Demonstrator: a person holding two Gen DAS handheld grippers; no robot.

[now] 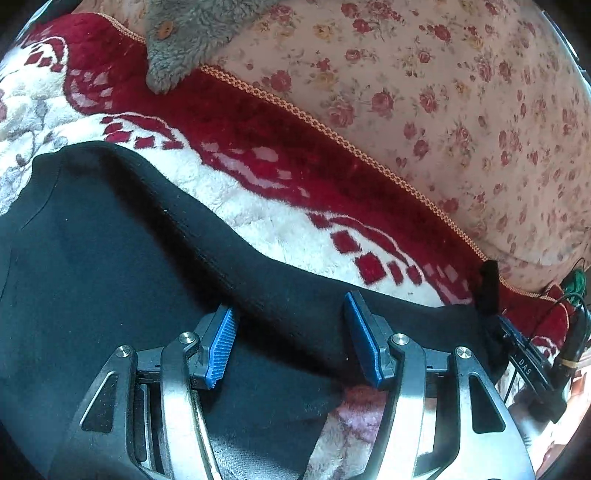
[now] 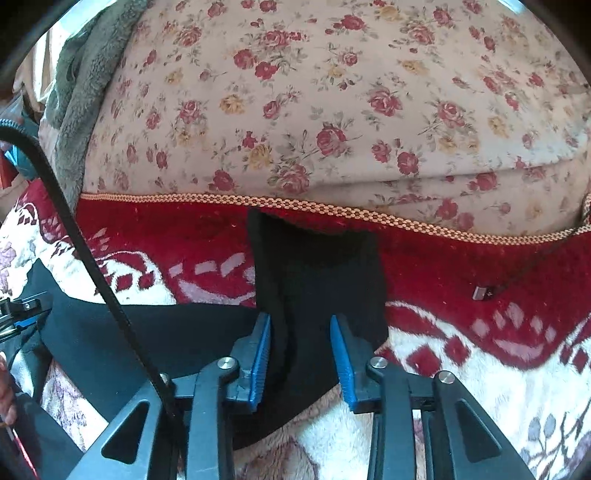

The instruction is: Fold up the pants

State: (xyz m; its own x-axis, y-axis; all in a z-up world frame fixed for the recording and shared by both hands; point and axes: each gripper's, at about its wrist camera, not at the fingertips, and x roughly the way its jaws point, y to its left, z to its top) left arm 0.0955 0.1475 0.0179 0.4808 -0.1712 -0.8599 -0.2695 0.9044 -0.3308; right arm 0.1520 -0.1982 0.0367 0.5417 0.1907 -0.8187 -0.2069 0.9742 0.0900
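Note:
Black pants [image 1: 110, 240] lie spread on a red and white plush blanket [image 1: 258, 206]. My left gripper [image 1: 291, 343] hangs open just over them, its blue pads on either side of a raised fold of the dark cloth. In the right wrist view one pant-leg end [image 2: 317, 266] reaches up to the blanket's braided border. My right gripper [image 2: 301, 354] stands over its lower part with the cloth between the narrowly spaced blue pads; I see no firm pinch. The right gripper's body [image 1: 528, 362] shows at the left view's right edge.
A floral quilt [image 2: 332, 92] bulges behind the blanket [image 2: 480, 350]. A grey fleece garment [image 1: 192, 33] lies at the back left. A black cable [image 2: 92, 266] crosses the right view's left side. A small metal clip [image 2: 482, 292] rests on the red border.

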